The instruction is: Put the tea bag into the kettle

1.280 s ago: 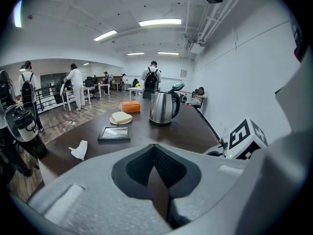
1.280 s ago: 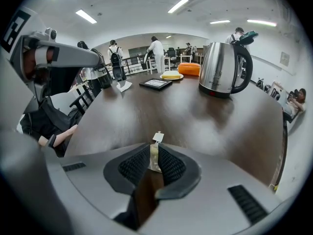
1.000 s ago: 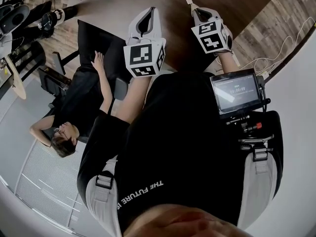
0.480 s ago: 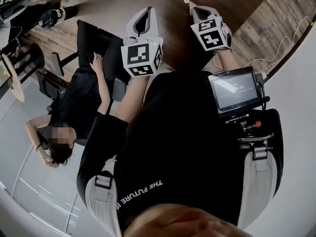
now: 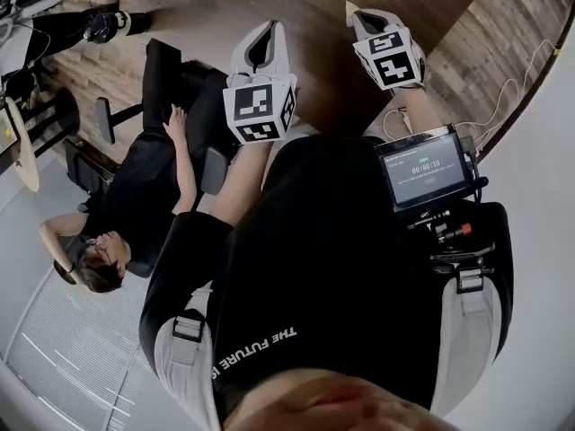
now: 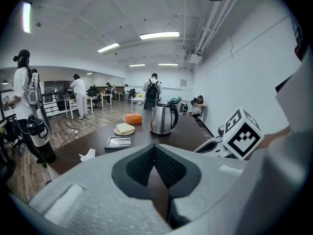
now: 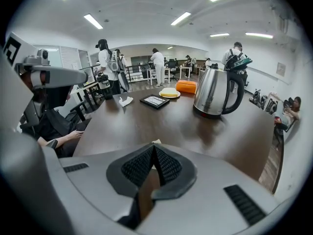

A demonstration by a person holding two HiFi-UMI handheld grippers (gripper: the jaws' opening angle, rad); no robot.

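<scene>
White walls [image 6: 244,67] and ceiling light strips [image 6: 159,35] enclose an open office. A long dark surface [image 7: 161,126] stands on a wood-plank floor [image 5: 508,48].

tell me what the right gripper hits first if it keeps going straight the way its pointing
Probably the bare dark tabletop just ahead of the right gripper, though depth is hard to judge. The kettle stands right of that line; the black tray lies farther along it.
</scene>
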